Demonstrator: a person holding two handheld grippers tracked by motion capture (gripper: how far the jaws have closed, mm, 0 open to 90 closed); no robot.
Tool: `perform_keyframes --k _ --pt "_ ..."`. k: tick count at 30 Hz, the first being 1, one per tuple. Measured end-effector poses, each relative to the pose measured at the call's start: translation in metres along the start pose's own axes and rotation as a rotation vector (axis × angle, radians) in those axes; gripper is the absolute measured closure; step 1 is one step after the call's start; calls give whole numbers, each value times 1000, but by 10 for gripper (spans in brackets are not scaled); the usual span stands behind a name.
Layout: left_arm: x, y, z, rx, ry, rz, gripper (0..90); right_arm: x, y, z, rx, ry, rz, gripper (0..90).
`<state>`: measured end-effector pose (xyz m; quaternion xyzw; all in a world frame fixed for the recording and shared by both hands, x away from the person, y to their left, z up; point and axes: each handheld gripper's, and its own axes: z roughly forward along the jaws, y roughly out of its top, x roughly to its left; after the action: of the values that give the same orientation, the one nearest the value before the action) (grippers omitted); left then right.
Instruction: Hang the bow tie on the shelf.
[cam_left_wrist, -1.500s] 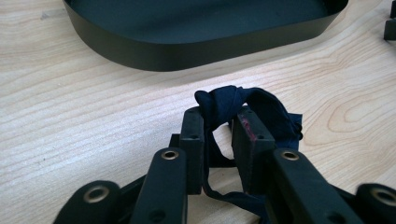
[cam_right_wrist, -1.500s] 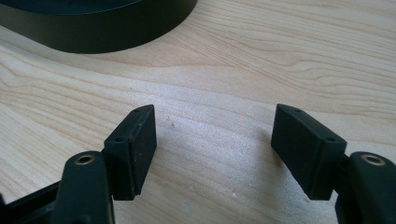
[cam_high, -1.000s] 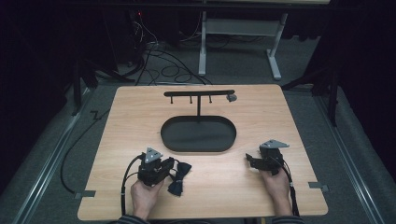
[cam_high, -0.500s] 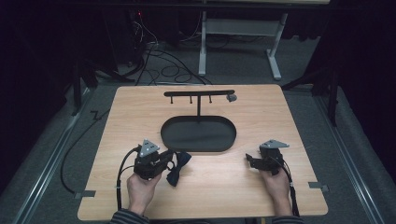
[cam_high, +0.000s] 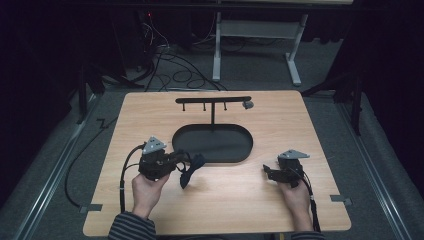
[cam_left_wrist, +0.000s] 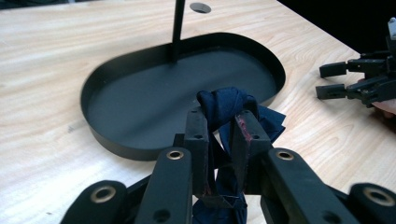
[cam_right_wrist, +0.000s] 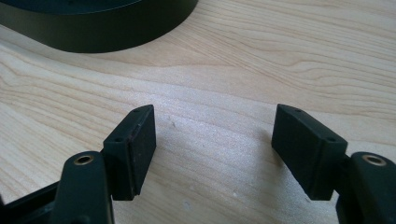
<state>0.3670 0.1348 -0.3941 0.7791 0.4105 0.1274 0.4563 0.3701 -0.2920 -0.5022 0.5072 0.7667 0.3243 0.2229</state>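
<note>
Two grippers face us: the left gripper (cam_high: 184, 162) clamps the dark blue knotted cloth (cam_high: 191, 168) at the black oval metal tray's (cam_high: 240, 155) 8 o'clock rim; the right gripper (cam_high: 266, 171) rests spread wide over bare wooden tabletop (cam_high: 230, 200) at 4 o'clock.

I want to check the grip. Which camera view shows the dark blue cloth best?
The left gripper view: the dark blue cloth sits close up, pinched between the left gripper jaws. The high view shows it small, hanging beside the black tray.
</note>
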Motion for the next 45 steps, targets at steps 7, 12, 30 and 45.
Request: perform_keyframes --k 7,12,30,45 --pt "5 13 -4 -15 14 17 775 0 0 0 1 0 5 322" --pt "5 16 -2 -15 4 12 773 0 0 0 1 0 6 323" --pt "8 46 -6 1 24 30 773 -1 0 0 1 -1 21 327" --pt "16 77 -11 -36 50 64 771 0 0 0 0 -6 16 325"
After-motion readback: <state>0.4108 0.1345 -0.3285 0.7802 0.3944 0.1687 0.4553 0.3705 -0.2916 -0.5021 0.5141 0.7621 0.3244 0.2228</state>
